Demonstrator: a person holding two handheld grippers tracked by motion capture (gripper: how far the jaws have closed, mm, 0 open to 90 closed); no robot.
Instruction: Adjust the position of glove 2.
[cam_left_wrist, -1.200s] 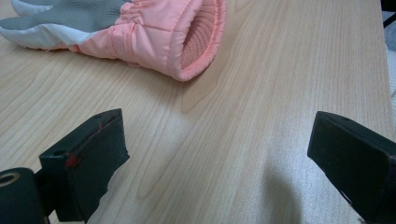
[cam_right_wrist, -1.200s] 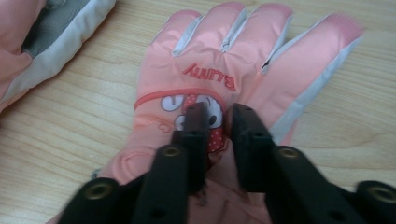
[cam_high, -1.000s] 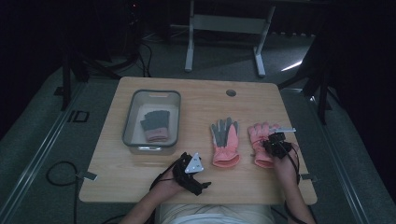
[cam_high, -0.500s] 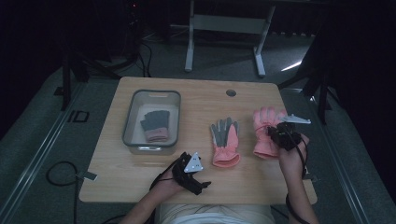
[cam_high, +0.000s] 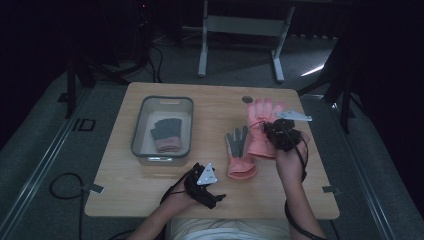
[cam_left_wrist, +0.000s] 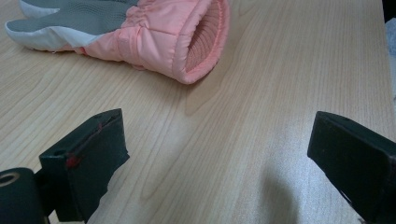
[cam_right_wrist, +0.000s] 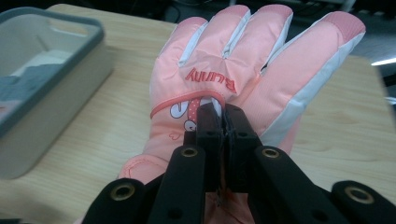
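Note:
My right gripper (cam_high: 276, 131) (cam_right_wrist: 221, 112) is shut on a pink glove (cam_high: 263, 126) (cam_right_wrist: 243, 70), pinching the fabric on its back, and holds it lifted above the right side of the table, fingers pointing away. A second pink glove (cam_high: 238, 151) (cam_left_wrist: 140, 32) with a grey palm lies flat on the table (cam_high: 210, 105) at the middle right. Near the front edge my left gripper (cam_high: 212, 196) (cam_left_wrist: 219, 149) rests open, its jaws wide apart over bare wood, the lying glove's cuff just ahead of it.
A grey-rimmed bin (cam_high: 162, 126) (cam_right_wrist: 42, 84) stands at the middle left with a dark grey and pink glove (cam_high: 165, 133) inside. A small round cap (cam_high: 247, 99) sits in the tabletop at the back. Stand legs and cables lie on the floor beyond.
My right gripper has risen and moved away from the person, carrying the pink glove up off the table. The left gripper has stayed where it was.

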